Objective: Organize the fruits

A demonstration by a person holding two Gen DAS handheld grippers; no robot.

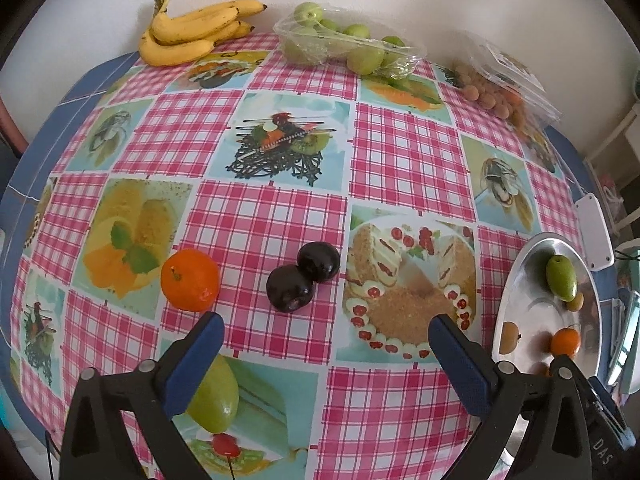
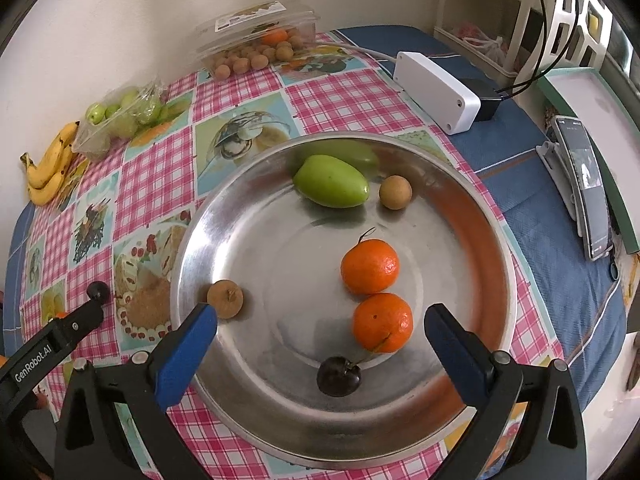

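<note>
Six fruits lie in the metal tray (image 2: 460, 216); a tangerine (image 1: 190, 280), two plums (image 1: 304, 282) and a green fruit (image 1: 214, 396) wait mid-table. Left gripper (image 1: 326, 344) and right gripper (image 2: 320, 334) gape empty.

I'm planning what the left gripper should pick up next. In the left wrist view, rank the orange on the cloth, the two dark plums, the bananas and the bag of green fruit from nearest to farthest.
1. Orange, just ahead of the left finger.
2. Dark plums, center; too close to the orange to separate confidently.
3. Bananas, far left edge.
4. Bag of green fruit, far center; about level with the bananas.
</note>
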